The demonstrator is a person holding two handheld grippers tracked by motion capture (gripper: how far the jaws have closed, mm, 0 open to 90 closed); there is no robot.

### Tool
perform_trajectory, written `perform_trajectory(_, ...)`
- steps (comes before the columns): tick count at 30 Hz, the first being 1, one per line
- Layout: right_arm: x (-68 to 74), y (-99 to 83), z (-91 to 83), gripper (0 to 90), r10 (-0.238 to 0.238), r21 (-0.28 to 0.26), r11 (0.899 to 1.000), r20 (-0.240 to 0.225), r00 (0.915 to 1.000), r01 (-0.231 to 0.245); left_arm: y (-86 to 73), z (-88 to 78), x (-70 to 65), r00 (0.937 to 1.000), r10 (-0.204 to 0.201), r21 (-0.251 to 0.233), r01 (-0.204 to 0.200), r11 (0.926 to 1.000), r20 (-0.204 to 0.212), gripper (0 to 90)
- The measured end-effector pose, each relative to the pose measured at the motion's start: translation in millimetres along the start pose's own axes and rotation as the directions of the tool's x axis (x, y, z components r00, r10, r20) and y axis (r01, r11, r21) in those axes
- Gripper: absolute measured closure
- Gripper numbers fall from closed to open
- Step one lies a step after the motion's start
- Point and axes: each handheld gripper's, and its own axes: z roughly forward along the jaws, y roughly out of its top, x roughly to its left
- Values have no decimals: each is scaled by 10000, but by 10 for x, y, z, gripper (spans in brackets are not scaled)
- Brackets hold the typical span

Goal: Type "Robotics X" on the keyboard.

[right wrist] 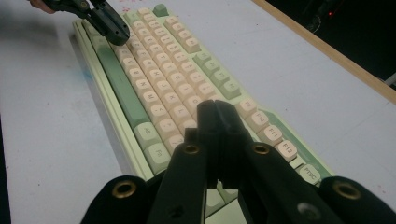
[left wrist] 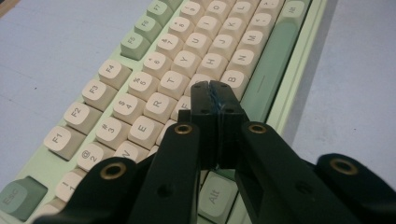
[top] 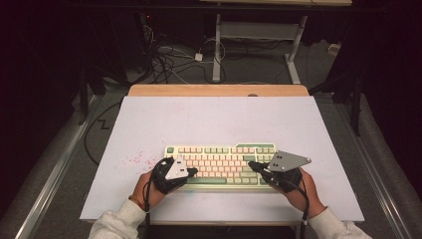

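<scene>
Keyboard (top: 221, 166), a wide mechanical one with a pale green case, cream letter keys and darker green modifier keys, lies flat on the light grey bench (top: 219, 124), near the person's edge and roughly centred between the left and right sides. Its long side runs parallel to the front edge of the bench.

Left gripper (top: 193, 171), black with a grey three-cornered plate on top, is held in the person's left hand (top: 144, 191) over the left half of the keyboard. Its jaws are clenched together with nothing between them, and in the left gripper view the joined tips (left wrist: 212, 91) sit over the cream keys just beside the B key, near the long green space bar (left wrist: 268, 74).

Right gripper (top: 250, 165), of the same build, is held in the right hand (top: 298, 191) over the right half of the keyboard. Its jaws are likewise clenched on nothing, with the tips (right wrist: 215, 108) above the cream keys near the right end of the rows.

No containers are on the bench. Open grey surface stretches behind the keyboard to the wooden strip (top: 219, 90) along the far edge, and wide bare margins lie to either side. A faint scatter of red specks (top: 134, 159) marks the surface left of the keyboard. Beyond the bench, dark floor with tangled cables (top: 169, 62) and white desk legs (top: 217, 50) is visible.
</scene>
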Motion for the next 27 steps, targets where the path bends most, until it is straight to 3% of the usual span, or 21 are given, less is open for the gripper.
perform_trajectory(27,26,-3,47,900,-84,201,9998,-86,9999,86,-14,92,32,10000,-45,329,43,9994,81,867)
